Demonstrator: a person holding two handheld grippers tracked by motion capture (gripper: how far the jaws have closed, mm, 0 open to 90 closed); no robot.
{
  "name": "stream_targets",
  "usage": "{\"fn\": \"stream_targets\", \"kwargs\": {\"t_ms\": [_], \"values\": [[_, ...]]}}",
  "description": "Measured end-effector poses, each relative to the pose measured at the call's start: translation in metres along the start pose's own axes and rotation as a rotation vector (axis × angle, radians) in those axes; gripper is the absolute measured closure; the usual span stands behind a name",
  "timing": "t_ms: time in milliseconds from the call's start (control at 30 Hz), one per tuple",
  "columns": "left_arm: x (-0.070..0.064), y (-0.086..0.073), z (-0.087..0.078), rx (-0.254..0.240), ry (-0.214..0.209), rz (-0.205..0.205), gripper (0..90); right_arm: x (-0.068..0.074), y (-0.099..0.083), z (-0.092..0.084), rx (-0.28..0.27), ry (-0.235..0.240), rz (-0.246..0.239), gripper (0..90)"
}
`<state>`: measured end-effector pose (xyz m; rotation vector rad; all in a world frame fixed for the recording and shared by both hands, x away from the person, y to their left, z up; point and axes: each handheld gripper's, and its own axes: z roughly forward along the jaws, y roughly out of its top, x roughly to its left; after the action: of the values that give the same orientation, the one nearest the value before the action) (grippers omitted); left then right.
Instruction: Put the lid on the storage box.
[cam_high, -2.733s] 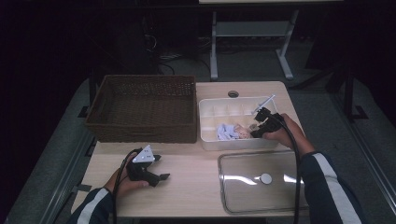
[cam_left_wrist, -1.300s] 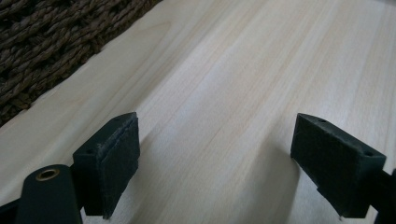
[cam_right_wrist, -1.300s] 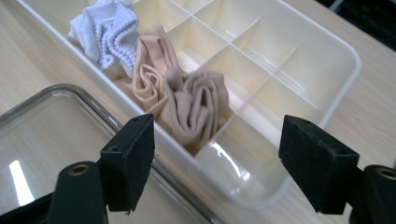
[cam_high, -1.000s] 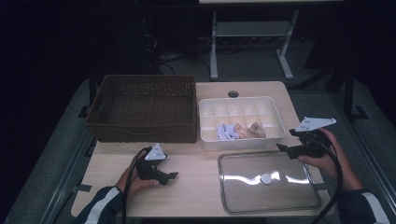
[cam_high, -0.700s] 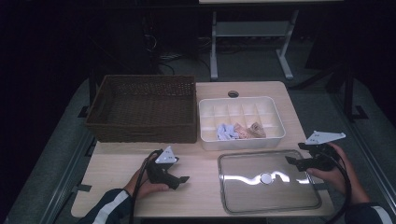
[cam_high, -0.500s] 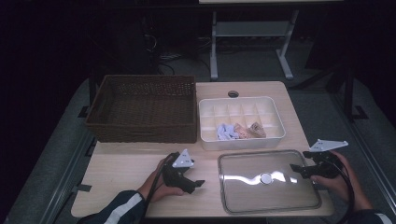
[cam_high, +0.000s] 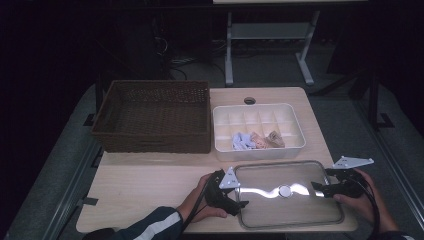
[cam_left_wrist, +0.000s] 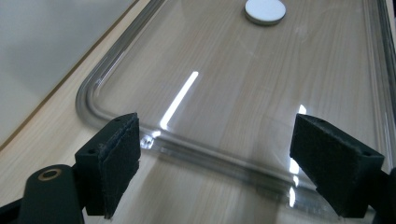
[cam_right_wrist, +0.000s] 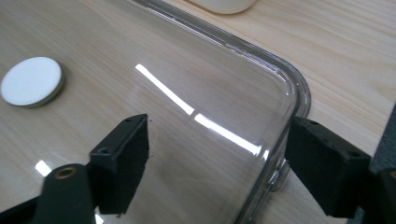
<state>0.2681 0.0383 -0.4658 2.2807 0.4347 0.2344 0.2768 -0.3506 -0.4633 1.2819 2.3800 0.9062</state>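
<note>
- Now both grippers wide open, holding nothing: left gripper (cam_high: 240, 204) at left end of clear lid (cam_high: 287, 210), right gripper (cam_high: 320, 188), jaws lately widening, at right end.
- Lid flat, lower right of high view, below white box (cam_high: 300, 142).
- Risks: thin slick rim slipping from pads (cam_left_wrist: 116, 163); uneven lift tilting lid; right corner (cam_right_wrist: 294, 88) missed.

Lid (cam_high: 287, 192): clear plastic, glossy, smooth, with bright streaks of reflected light; a matt white disc (cam_high: 285, 190) sits at its centre. Table (cam_high: 150, 185): pale wood-grain top, smooth, low sheen. Basket (cam_high: 152, 116) at 10 o'clock: dark brown woven wicker, rough. Box (cam_high: 257, 125) at 12 o'clock: white plastic, matt, holding soft crumpled cloth (cam_high: 243, 141). Left gripper (cam_left_wrist: 233, 163) and right gripper (cam_right_wrist: 217, 163): black matt plastic, pads (cam_left_wrist: 122, 154) of coarse foam-like texture.
</note>
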Motion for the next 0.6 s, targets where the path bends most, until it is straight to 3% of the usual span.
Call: {"fn": "stream_targets", "kwargs": {"t_ms": [100,300,400,500,600], "values": [[-0.001,0.002,0.003,0.001,0.026,0.014,15.4,-0.001,0.000,0.001,-0.009,-0.018,0.004,18.8],[0.008,-0.003,0.006,0.001,0.020,-0.027,15.4,-0.002,-0.001,0.005,-0.029,0.011,0.028,16.8],[0.017,-0.006,0.004,-0.005,0.074,-0.035,15.6,-0.002,-0.001,0.005,-0.032,0.014,0.022,17.0],[0.023,-0.008,0.004,-0.011,0.065,-0.060,17.9,-0.004,0.000,0.004,-0.022,0.005,0.021,16.9],[0.024,-0.007,0.004,-0.006,0.056,-0.068,18.5,-0.011,-0.001,0.002,-0.013,-0.034,0.028,17.0]]}}
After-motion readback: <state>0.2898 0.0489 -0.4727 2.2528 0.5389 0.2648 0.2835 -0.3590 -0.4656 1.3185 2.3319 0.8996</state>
